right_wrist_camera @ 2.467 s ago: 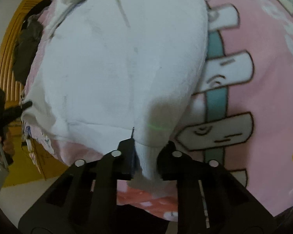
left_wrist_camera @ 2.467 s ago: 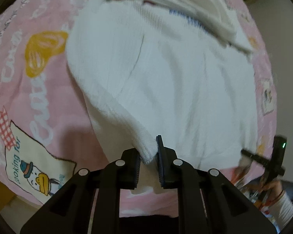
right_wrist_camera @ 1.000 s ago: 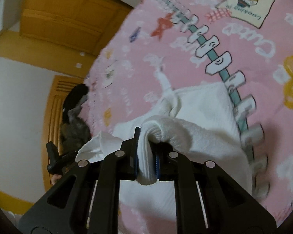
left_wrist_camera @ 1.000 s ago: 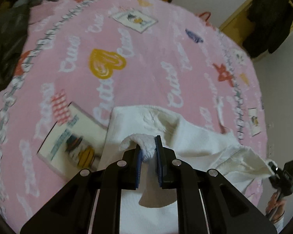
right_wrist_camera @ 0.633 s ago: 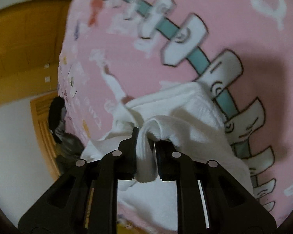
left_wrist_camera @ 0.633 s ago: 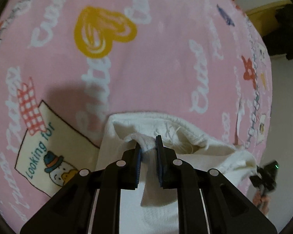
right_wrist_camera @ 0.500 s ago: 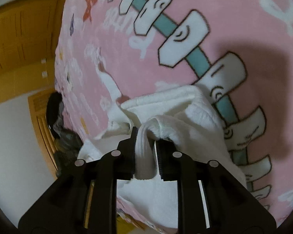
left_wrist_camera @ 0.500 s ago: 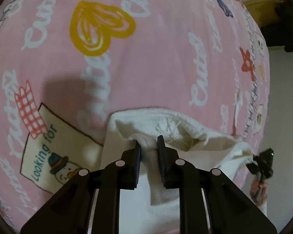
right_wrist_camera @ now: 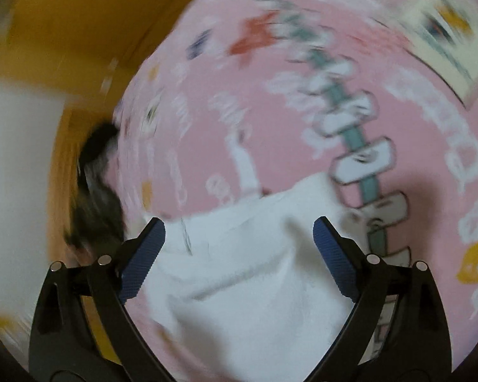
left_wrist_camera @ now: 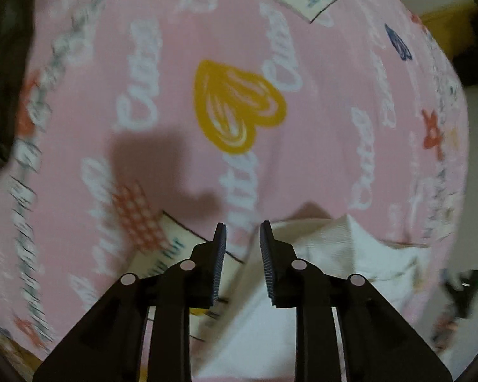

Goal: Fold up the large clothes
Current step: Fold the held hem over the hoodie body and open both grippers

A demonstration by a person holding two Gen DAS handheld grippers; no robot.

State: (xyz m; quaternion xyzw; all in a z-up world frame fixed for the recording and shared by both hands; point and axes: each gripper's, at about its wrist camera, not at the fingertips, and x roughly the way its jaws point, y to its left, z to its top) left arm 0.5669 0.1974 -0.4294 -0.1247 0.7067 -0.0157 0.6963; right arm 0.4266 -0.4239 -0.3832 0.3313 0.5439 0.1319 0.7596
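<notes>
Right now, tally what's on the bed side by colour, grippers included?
White: 1, the garment
Pink: 1, the bedspread
Dark: 1, the clothes heap
Black: 2, the left gripper and right gripper, jaws opening, nothing between them
Total: 5

A pink printed bedspread (left_wrist_camera: 181,63) with a yellow heart at the frame's centre carries a folded white garment (left_wrist_camera: 328,254) at lower right, and dark clothes (right_wrist_camera: 95,191) at its left edge.

Left tool (left_wrist_camera: 241,227) and right tool (right_wrist_camera: 239,226) pointing downward, jaws opening, empty.
</notes>
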